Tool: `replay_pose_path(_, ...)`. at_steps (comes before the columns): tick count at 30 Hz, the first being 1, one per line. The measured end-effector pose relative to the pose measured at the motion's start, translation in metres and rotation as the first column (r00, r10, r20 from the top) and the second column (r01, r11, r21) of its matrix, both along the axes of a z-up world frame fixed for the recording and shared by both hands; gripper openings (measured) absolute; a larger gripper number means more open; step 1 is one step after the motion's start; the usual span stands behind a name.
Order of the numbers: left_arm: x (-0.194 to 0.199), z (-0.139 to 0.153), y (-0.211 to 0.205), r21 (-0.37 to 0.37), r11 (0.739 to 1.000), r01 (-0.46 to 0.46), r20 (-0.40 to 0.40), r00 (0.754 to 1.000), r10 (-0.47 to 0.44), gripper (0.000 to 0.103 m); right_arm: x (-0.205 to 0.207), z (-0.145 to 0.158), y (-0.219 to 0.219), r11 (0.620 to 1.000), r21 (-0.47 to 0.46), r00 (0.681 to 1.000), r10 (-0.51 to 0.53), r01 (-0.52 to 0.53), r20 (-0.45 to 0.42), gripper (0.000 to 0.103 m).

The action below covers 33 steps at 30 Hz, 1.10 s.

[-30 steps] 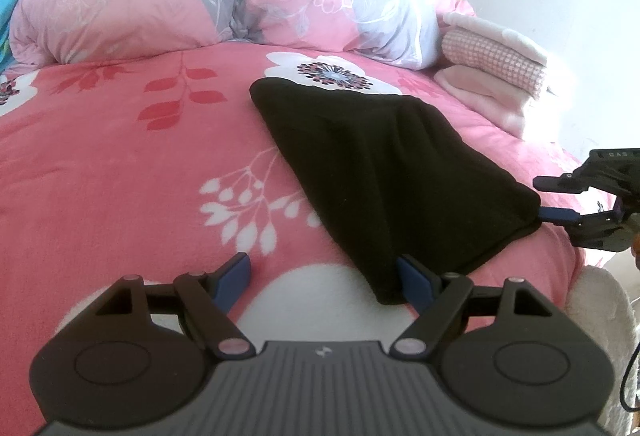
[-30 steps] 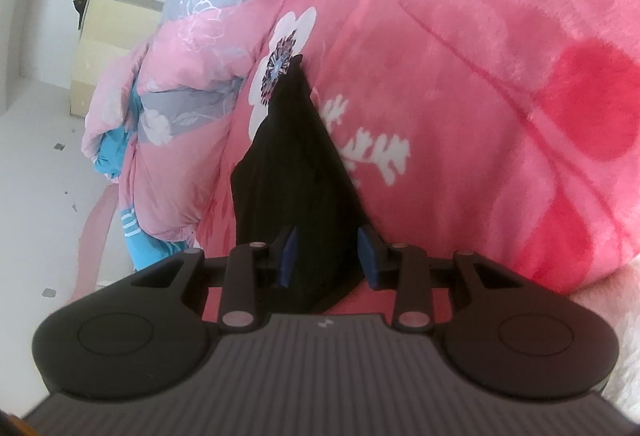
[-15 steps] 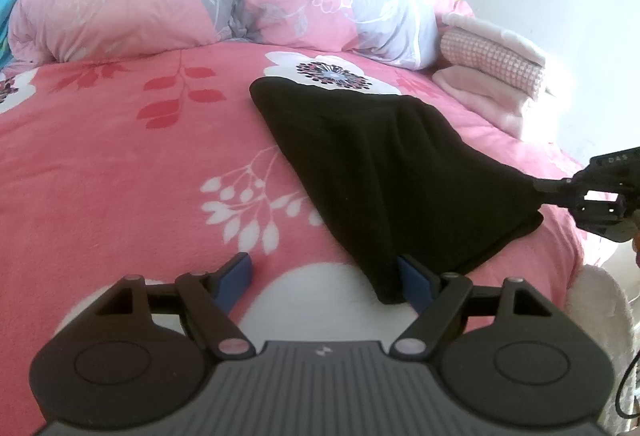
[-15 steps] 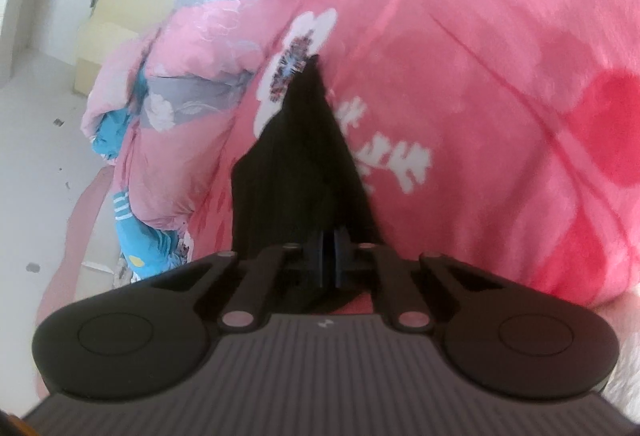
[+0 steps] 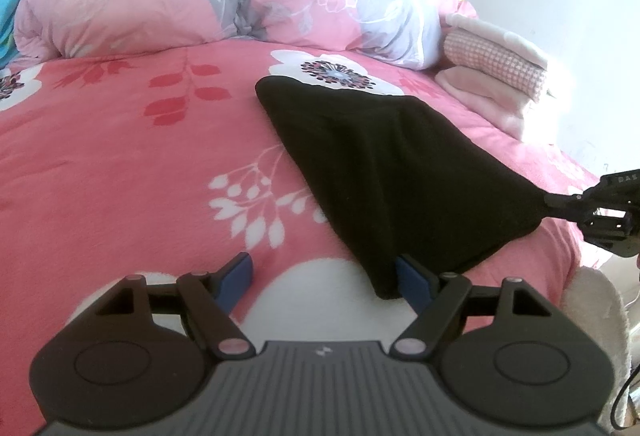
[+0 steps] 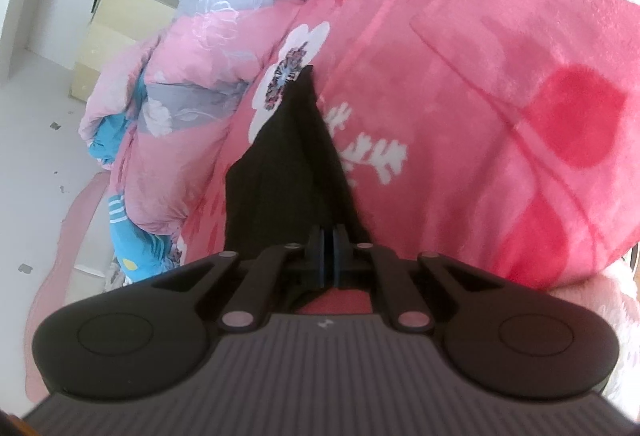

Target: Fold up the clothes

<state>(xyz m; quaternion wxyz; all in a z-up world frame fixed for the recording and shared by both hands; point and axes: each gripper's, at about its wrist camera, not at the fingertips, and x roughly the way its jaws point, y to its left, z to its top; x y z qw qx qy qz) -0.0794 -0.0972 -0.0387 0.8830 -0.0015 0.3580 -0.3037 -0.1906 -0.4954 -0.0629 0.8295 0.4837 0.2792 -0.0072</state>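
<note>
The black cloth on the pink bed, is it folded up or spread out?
Spread out: the black knit cloth lies flat in one layer on the pink flowered blanket, one corner pinched by the right claw.

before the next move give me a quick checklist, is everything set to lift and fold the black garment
1. right gripper shut on a corner of the black garment: ok.
2. left gripper gripping its corner: not ok, it is open, with the near corner against one finger only.
3. Garment lying flat on the pink blanket: ok, taut toward the right gripper.
4. Fold path bare of other items: ok, the folded pink stack sits apart.
5. Layers caught in the right grip: cannot tell.
</note>
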Motion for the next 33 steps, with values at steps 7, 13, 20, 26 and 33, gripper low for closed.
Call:
replay_pose_path(7, 0.0, -0.001, 0.0, 0.003, 1.0, 0.001, 0.001, 1.0, -0.001, 0.079, 0.002, -0.004, 0.004, 0.997, -0.08, 0.999, 0.003, -0.006, -0.041, 0.002)
replay_pose_path(13, 0.0, -0.002, -0.001, 0.01, 1.0, 0.001, 0.004, 1.0, -0.001, 0.079, 0.005, -0.008, 0.005, 0.992, -0.124, 0.998, 0.013, -0.021, -0.06, 0.002)
replay_pose_path(20, 0.003, 0.017, 0.003, 0.029, 0.998, -0.051, 0.113, 0.992, 0.047, 0.077, 0.008, -0.002, 0.016, 0.969, -0.241, 0.997, 0.039, -0.055, -0.071, 0.002)
replay_pose_path(26, 0.02, 0.028, -0.018, 0.033, 0.999, -0.01, 0.163, 0.987, 0.004, 0.077, 0.005, 0.004, 0.02, 0.949, -0.309, 0.997, 0.048, -0.066, -0.064, 0.006)
replay_pose_path(33, 0.021, -0.002, -0.034, 0.066, 0.997, 0.039, 0.095, 0.994, -0.045, 0.077, 0.004, 0.038, 0.013, 0.886, -0.459, 0.997, 0.06, -0.073, -0.043, 0.01)
